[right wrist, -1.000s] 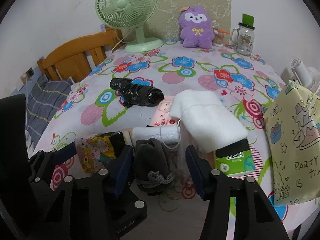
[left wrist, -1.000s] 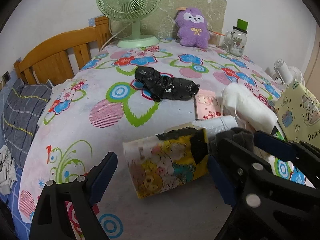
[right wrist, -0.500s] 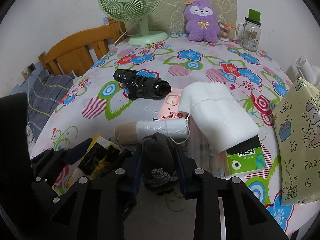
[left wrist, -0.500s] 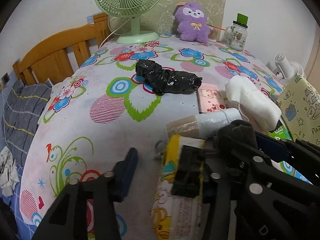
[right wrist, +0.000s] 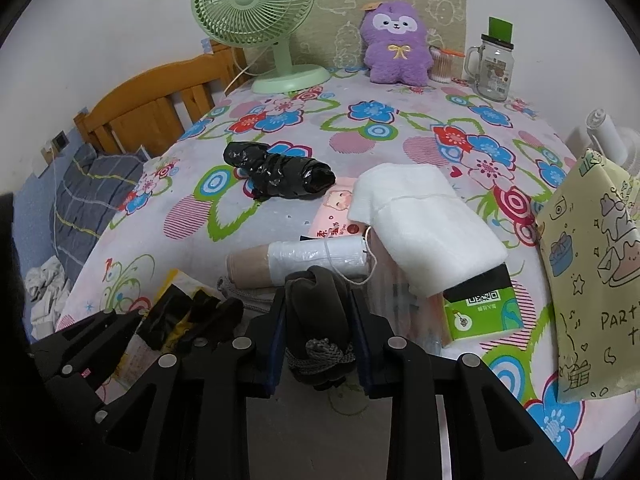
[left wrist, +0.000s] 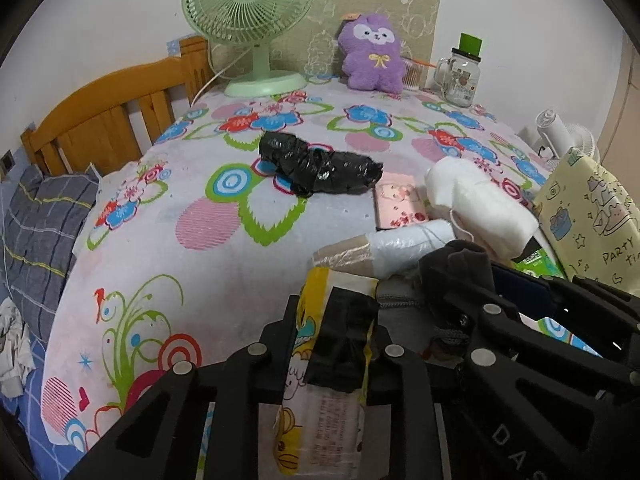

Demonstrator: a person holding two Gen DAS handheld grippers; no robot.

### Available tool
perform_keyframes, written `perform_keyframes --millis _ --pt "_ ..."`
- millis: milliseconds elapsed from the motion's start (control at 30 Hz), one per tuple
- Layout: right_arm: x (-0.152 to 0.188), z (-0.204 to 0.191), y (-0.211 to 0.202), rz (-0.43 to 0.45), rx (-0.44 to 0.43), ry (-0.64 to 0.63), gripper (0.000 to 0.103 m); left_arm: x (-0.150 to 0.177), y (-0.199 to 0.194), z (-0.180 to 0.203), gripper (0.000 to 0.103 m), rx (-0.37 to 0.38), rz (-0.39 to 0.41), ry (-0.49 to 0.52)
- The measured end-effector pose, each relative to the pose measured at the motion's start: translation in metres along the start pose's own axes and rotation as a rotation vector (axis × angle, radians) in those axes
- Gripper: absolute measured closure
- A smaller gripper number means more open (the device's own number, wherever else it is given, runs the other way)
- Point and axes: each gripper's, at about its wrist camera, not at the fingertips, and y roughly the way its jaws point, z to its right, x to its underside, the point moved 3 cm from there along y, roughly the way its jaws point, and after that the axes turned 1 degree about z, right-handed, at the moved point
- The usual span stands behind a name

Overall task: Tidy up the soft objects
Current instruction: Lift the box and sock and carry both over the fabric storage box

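Both claws are clamped on soft things at the near edge of the flowered tablecloth. Left claw: its jaws have just been closing and now pinch a yellow cartoon-print tissue pack that carries a strip of black tape, the pack standing on end between the pads. Right claw: its jaws grip a dark grey drawstring pouch, with the knotted cord hanging at the pouch's near end.

Taking the black plastic bundle in the middle of the cloth as the landmark: a pink tissue packet lies just beside its right end, partly under a folded white cloth. Nearer than the bundle, and just beyond the pouch, lies a roll of bags, white at one end and tan at the other. A green tissue pack sits nearer and to the right of the bundle, tucked under the white cloth's near corner. Farther right stands a yellow gift bag.

Beyond the bundle, along the wall, are a green desk fan, a purple plush toy and a glass mug jar with a green lid. Left of the bundle, off the table, are a wooden headboard and a grey checked pillow.
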Motion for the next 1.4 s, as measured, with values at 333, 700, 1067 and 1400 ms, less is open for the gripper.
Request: perform_keyframes --millis 333,700,1067,1400 --pt "-0.006 0.008 -0.025 0.064 0.01 0.022 0.071 -0.012 -0.021 0.012 0.082 -0.014 0.051 0.001" --pt "-0.017 0.022 -0.057 0.138 0.018 0.035 0.071 -0.027 -0.044 0.032 0.082 -0.023 0.12 0.015" --pt "-0.028 0.043 -0.089 0.215 0.026 0.036 0.071 -0.044 -0.066 0.06 0.081 -0.023 0.191 0.035" --pt "-0.032 0.077 -0.115 0.272 0.064 0.057 0.071 -0.055 -0.076 0.096 0.081 -0.016 0.237 0.059"
